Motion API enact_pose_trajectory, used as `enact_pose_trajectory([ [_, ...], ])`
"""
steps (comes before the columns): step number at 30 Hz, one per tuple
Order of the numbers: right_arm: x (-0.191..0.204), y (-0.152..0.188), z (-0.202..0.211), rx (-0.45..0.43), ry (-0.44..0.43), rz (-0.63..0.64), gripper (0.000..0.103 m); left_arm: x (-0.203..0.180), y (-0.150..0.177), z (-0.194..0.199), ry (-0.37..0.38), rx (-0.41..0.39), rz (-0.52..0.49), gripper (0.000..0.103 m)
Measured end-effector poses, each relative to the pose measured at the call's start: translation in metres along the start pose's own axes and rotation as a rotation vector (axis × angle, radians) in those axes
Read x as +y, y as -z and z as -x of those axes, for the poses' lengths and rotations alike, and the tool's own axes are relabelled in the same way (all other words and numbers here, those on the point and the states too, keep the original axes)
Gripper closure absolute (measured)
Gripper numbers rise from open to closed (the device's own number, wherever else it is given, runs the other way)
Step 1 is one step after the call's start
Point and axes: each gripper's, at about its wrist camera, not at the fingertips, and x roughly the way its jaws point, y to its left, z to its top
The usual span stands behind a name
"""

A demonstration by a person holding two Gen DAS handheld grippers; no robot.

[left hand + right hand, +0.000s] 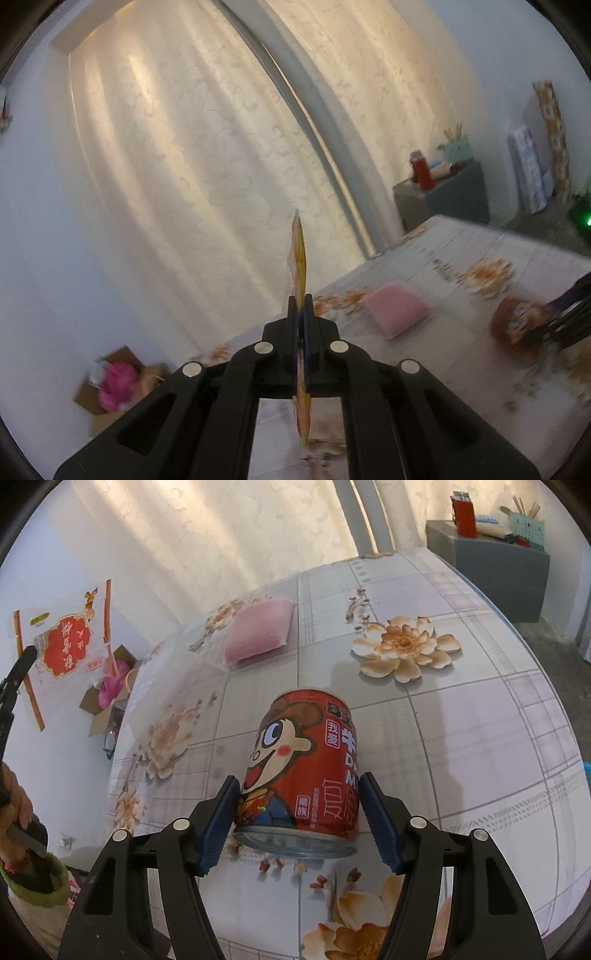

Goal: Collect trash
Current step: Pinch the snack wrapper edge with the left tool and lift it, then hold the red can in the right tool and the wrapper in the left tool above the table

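I'm pinching a snack wrapper [300, 258] tight in the left gripper [300, 306] while the right gripper [299, 797] is sitting open around the can [299, 764] on the table [480, 646], so I'm guessing squeeze next, then carry both toward the box [107, 705] at 10 o'clock.

Table [480, 672]: floral checked cloth.
On it: red drink can [299, 764]; pink pad [258, 629], possibly a sponge.

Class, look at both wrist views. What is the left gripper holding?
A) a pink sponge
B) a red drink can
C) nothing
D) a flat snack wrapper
D: the left gripper is shut on the thin wrapper, which the right view shows lifted off the table.
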Motion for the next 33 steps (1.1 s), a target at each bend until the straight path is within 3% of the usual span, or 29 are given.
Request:
enact_pose_trajectory([
  [10,-0.008,0.019,0.013,-0.004,0.011,-0.038,0.041,-0.01,-0.004,0.019,0.253,0.036,0.213,0.101],
  [17,-0.021,0.038,0.029,0.009,0.041,-0.051,0.041,-0.029,0.018,0.016,0.473,0.165,0.397,0.101],
  [21,-0.027,0.045,0.032,0.027,0.042,-0.047,0.041,-0.043,0.044,0.002,0.589,0.286,0.533,0.101],
  [27,-0.028,0.047,0.032,0.049,0.032,-0.025,0.039,-0.056,0.062,0.001,0.603,0.344,0.593,0.101],
  [33,-0.031,0.036,0.029,0.047,0.012,-0.048,0.031,-0.059,0.062,0.004,0.568,0.349,0.554,0.101],
])
